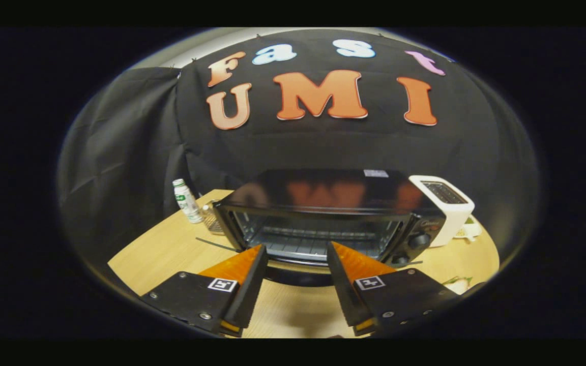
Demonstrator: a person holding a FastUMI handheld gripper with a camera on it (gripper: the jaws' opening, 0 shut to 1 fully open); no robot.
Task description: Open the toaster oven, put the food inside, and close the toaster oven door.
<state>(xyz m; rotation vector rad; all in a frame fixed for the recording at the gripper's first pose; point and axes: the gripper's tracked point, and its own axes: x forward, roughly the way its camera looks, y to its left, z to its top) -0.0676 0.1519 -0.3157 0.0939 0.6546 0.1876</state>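
1. Currently one gripper [295, 251]: fingers spread wide, holding nothing.
2. One toaster oven [323, 213] at 12 o'clock just ahead of the fingertips, door down, rack visible.
3. One white toaster [448, 206] at 2 o'clock; one bottle [186, 201] at 10 o'clock, all on the table [171, 249].

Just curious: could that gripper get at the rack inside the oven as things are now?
Probably yes. The oven seems open, its rack showing just beyond the open gripper, with nothing between them.
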